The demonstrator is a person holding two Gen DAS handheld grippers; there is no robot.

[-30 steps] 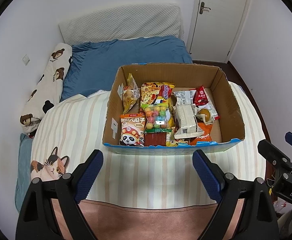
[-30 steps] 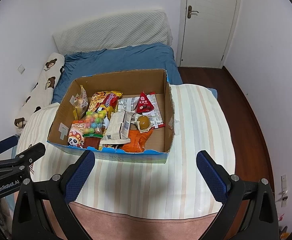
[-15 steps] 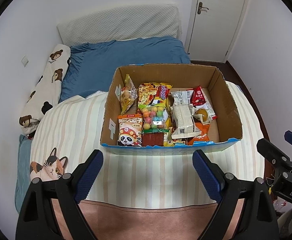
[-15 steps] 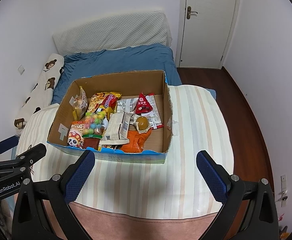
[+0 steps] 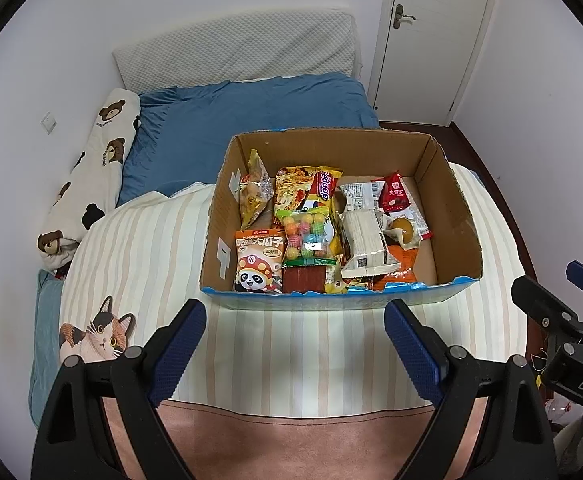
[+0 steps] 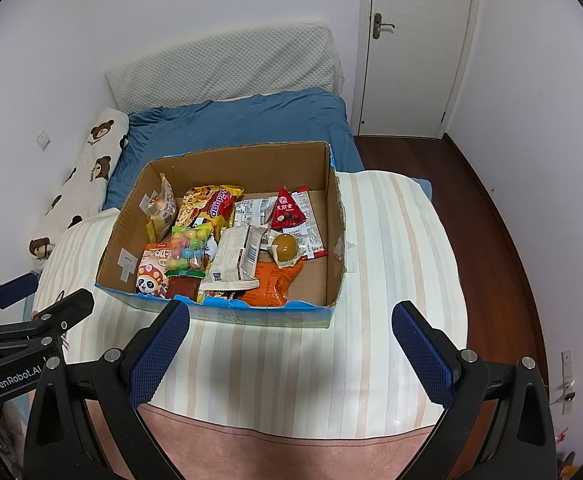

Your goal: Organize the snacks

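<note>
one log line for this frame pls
left gripper: open, empty | right gripper: open, empty | cardboard box: snacks inside, on striped blanket

Brown cardboard box (image 5: 455, 204) (blue-printed outside), cream-and-tan striped blanket (image 5: 291, 344), solid blue quilt (image 5: 227, 120), bear-print white pillow (image 5: 95, 160)

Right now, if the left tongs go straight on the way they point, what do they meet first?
Probably the striped blanket just before the cardboard box; the open left tongs hold nothing. Depth is unclear, so it could be the box's near wall.
</note>
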